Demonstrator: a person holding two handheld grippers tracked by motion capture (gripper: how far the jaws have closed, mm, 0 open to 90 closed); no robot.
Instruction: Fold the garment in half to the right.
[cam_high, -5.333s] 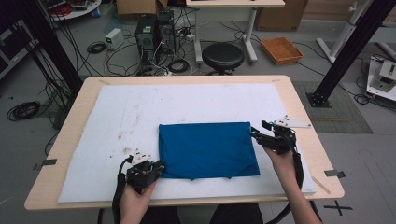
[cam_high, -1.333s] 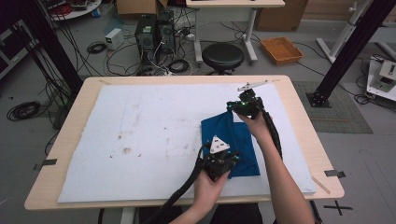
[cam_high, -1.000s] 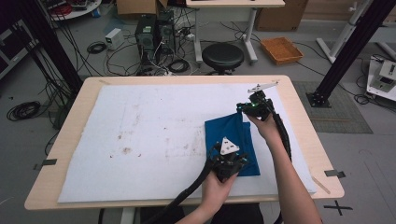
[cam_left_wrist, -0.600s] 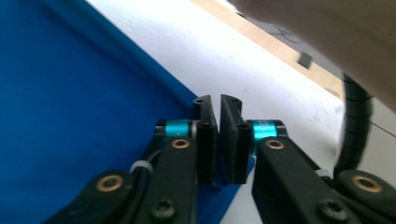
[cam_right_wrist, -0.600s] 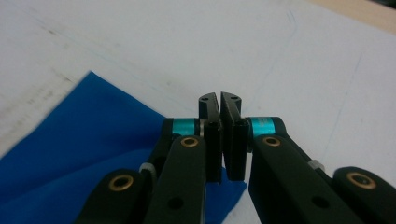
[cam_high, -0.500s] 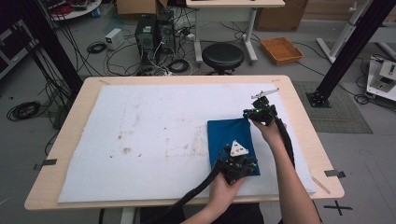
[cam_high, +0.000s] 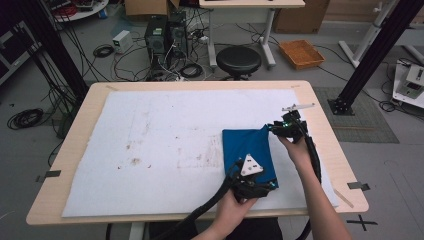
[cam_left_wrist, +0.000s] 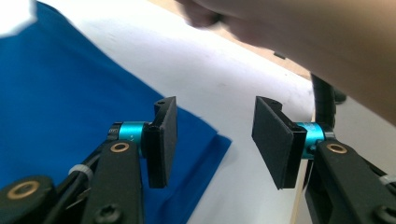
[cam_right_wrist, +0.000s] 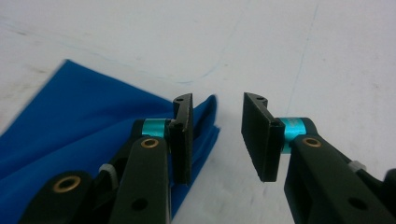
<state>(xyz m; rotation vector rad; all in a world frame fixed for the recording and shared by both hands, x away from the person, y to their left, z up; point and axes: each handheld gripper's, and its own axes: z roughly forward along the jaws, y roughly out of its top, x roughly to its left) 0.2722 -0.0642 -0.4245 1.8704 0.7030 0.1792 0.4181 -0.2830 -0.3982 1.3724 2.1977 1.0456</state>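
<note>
Pale wooden table (cam_high: 320, 100), topped by a white felt-like mat (cam_high: 165, 145) with brown stains; no readable writing or labels anywhere on it. Blue cloth (cam_high: 248, 152), folded to a narrow rectangle, lies on the mat's right half. Left gripper (cam_high: 252, 186) sits at the cloth's near right corner; its jaws have just been opening and stand apart, the corner lying beneath them, nothing pinched. Right gripper (cam_high: 281, 126) is at the far right corner; its jaws have likewise just been opening, the cloth tip lying loose beside one pad, ungripped.
</note>
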